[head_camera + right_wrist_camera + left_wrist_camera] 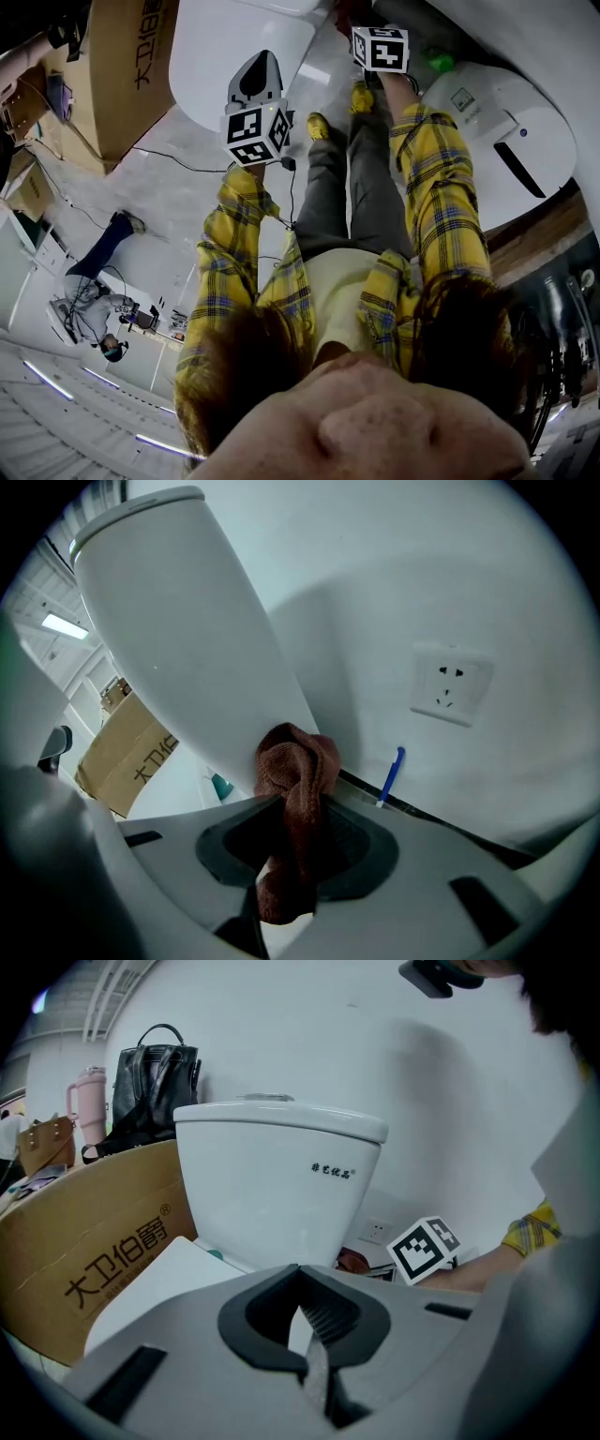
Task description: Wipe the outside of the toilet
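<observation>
Right gripper view puts the toilet close ahead, its white cistern standing against the white wall; our right claw is clamped on a bunched reddish-brown cloth, and the wad sits at the cistern's lower flank, touching it as far as we can tell; our left claw is closed on nothing and faces the cistern's front from further back. Just right of the cloth a blue pen leans at the wall's foot, with a wall socket above it; left of the toilet stands a cardboard box, with a black handbag and a pink tumbler behind. We judge the wiping itself to be in hand, low on the cistern's side; the next move calls for firm pressure and a sweep along the curved ceramic, clear of pen and socket.
</observation>
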Demonstrator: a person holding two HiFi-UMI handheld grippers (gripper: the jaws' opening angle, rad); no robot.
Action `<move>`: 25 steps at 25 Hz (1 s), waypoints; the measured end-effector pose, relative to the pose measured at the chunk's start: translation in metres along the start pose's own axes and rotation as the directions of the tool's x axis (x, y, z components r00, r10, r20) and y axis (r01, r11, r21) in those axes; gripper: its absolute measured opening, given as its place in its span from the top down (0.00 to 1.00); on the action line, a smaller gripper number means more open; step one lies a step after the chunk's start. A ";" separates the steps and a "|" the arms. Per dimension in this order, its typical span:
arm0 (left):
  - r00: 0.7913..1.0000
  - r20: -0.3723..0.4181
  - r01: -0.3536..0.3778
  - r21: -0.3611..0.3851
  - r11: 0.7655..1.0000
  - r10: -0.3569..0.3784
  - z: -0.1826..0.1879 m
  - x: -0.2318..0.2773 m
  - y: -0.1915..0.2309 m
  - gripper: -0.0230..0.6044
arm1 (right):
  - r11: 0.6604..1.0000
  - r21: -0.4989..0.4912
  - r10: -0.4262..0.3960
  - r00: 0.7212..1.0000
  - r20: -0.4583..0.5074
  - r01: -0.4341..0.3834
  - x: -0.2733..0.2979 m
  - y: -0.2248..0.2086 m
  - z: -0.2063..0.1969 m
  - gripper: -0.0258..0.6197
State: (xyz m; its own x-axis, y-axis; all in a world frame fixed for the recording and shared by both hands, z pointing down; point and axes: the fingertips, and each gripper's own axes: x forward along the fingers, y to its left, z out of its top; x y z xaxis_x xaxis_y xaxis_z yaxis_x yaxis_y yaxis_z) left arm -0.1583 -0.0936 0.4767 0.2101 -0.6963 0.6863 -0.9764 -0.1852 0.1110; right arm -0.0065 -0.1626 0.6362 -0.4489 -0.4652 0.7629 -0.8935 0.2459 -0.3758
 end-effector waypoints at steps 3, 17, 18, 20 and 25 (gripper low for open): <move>1.000 -0.004 0.003 0.002 1.000 -0.003 -0.002 0.001 0.001 0.96 | 1.000 -0.014 -0.002 1.000 -0.008 0.001 -0.001 -0.001 -0.003 0.77; 1.000 0.027 0.001 0.007 1.000 -0.001 0.006 -0.022 0.004 0.96 | 0.999 -0.038 0.028 0.990 0.137 -0.023 -0.080 0.026 -0.002 0.77; 0.999 0.032 -0.002 0.003 1.000 0.002 0.007 -0.025 0.005 0.96 | 0.999 -0.041 0.033 0.989 0.144 -0.028 -0.085 0.030 -0.003 0.77; 0.999 0.041 -0.006 -0.004 1.000 0.006 0.007 -0.030 0.007 0.96 | 0.998 -0.050 0.040 0.987 0.154 -0.032 -0.092 0.036 -0.004 0.77; 0.998 0.051 -0.020 -0.006 1.000 0.020 0.002 -0.041 0.016 0.96 | 0.998 -0.058 0.042 0.984 0.172 -0.032 -0.094 0.044 -0.004 0.77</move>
State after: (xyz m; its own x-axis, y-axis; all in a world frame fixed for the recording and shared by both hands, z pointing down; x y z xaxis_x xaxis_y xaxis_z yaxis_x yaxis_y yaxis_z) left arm -0.1820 -0.0693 0.4488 0.1924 -0.7345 0.6508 -0.9807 -0.1670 0.1015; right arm -0.0035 -0.1042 0.5498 -0.4812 -0.5940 0.6447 -0.8764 0.3099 -0.3687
